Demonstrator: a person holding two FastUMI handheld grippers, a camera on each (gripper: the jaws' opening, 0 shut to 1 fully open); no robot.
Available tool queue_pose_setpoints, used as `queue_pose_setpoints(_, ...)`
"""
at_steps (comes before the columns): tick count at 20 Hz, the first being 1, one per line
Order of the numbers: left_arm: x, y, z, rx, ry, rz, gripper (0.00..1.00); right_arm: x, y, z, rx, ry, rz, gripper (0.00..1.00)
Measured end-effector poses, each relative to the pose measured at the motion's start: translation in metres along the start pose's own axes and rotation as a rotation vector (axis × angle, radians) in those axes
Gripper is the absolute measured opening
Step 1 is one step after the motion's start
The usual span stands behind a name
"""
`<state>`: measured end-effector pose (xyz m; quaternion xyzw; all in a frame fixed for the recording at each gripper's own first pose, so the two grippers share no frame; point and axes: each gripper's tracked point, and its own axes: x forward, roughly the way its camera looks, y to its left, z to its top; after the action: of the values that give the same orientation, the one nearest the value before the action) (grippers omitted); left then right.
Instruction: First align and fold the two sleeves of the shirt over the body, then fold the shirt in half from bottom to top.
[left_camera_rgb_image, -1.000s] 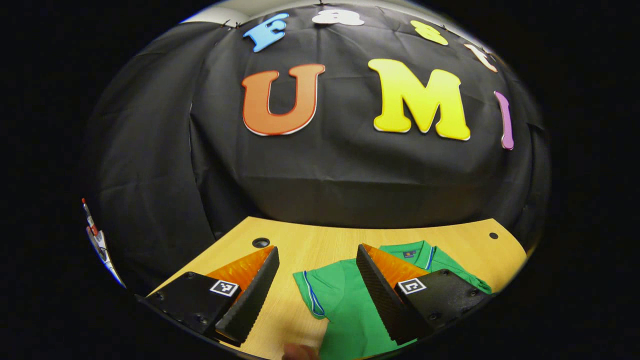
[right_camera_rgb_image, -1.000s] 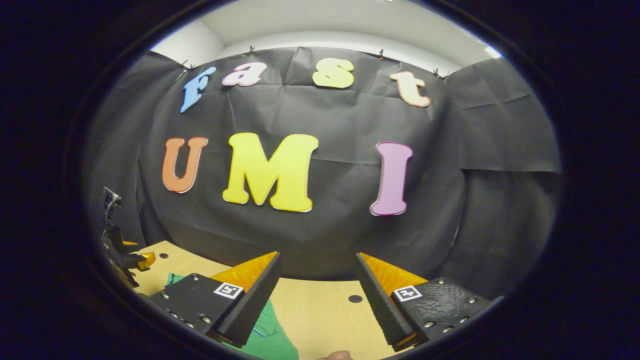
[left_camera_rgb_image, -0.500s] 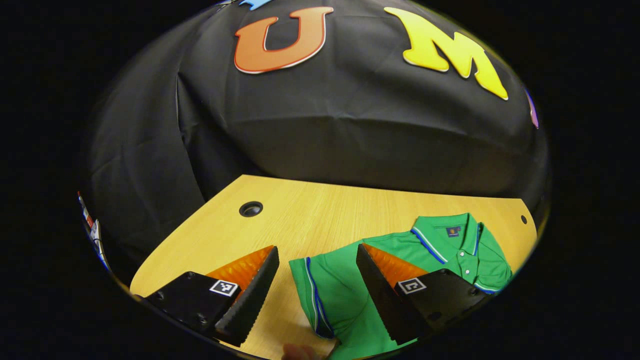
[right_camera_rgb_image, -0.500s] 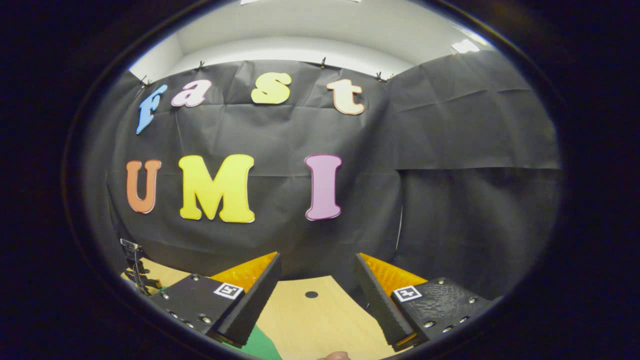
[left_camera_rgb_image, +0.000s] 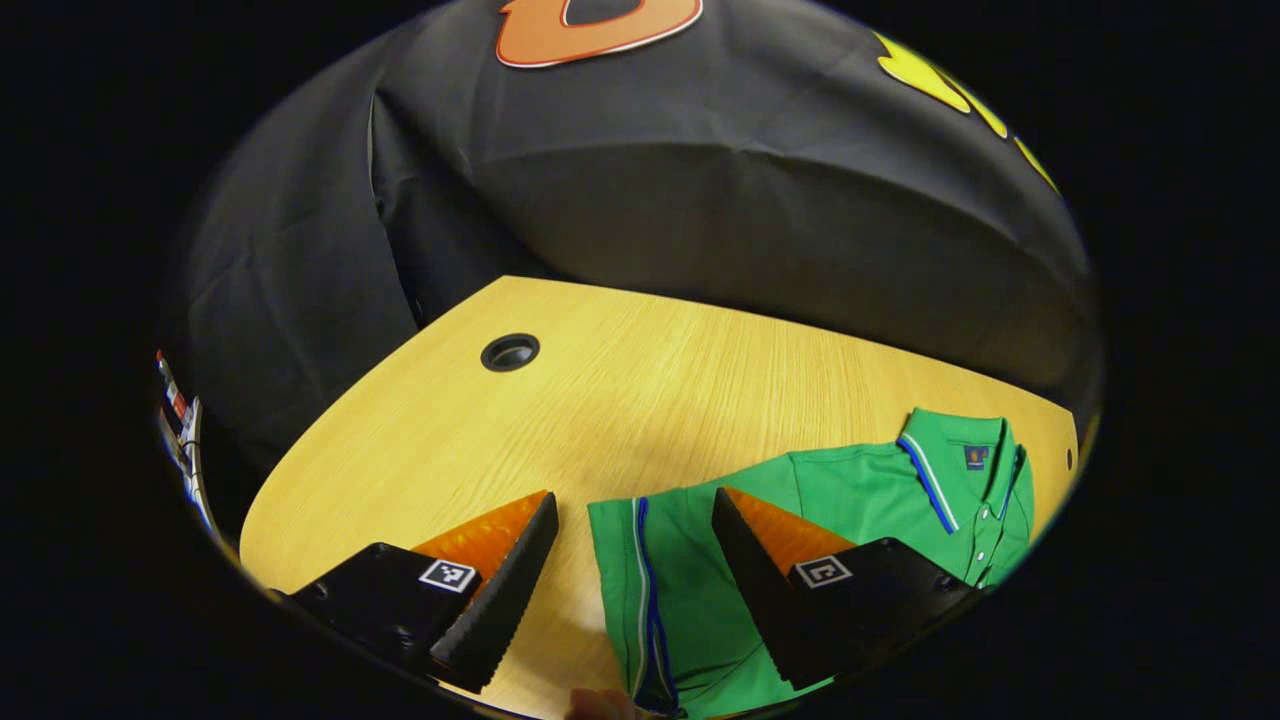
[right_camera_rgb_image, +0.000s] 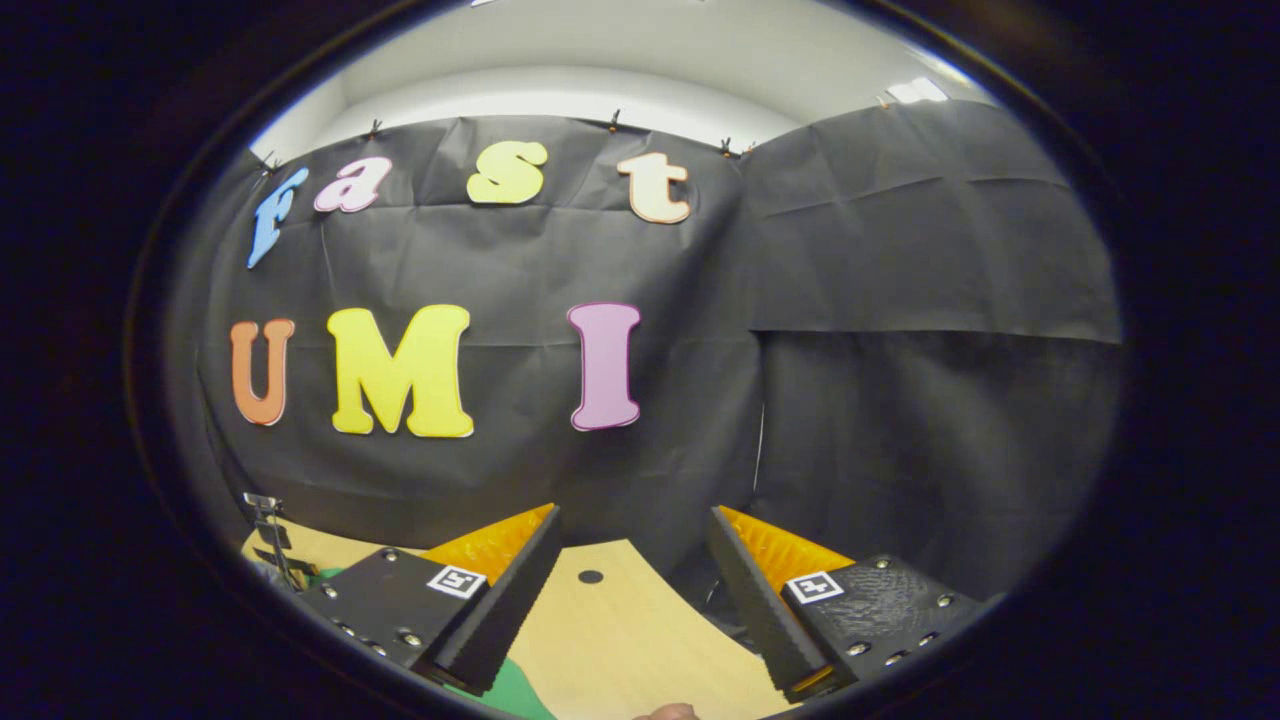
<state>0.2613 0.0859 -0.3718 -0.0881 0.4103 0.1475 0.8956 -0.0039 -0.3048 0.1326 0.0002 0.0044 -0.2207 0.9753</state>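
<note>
The shirt's (left_camera_rgb_image: 850, 500) sleeve (left_camera_rgb_image: 650, 590) lies between the spread left tool (left_camera_rgb_image: 632, 515), seemingly below it untouched.

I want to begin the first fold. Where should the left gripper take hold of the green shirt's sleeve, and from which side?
Probably at the striped cuff of the sleeve, which lies flat on the table between the open fingers of the left gripper. Come from above at the outer edge, where the free hem gives a lip to pinch, then carry it toward the collar side, over the body.
</note>
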Motion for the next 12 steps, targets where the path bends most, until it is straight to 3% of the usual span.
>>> queue_pose_setpoints(6, 0.003, -0.002, -0.001, 0.021, 0.013, -0.021, 0.99, 0.005, 0.003, -0.008, 0.000, 0.037, 0.009, 0.93)
queue_pose_setpoints(7, 0.003, -0.004, -0.002, 0.033, 0.020, -0.029, 0.92, 0.006, 0.003, -0.011, 0.006, 0.049, 0.012, 0.93)
queue_pose_setpoints(8, 0.006, -0.008, -0.004, 0.045, 0.027, -0.043, 0.84, 0.007, 0.004, -0.015, 0.011, 0.064, 0.017, 0.93)
queue_pose_setpoints(11, 0.001, -0.016, 0.001, 0.032, 0.008, -0.036, 0.16, 0.010, 0.004, -0.023, 0.012, 0.092, 0.024, 0.90)
queue_pose_setpoints(12, 0.003, -0.018, 0.001, 0.026, 0.004, -0.041, 0.11, 0.010, 0.004, -0.023, 0.008, 0.092, 0.028, 0.89)
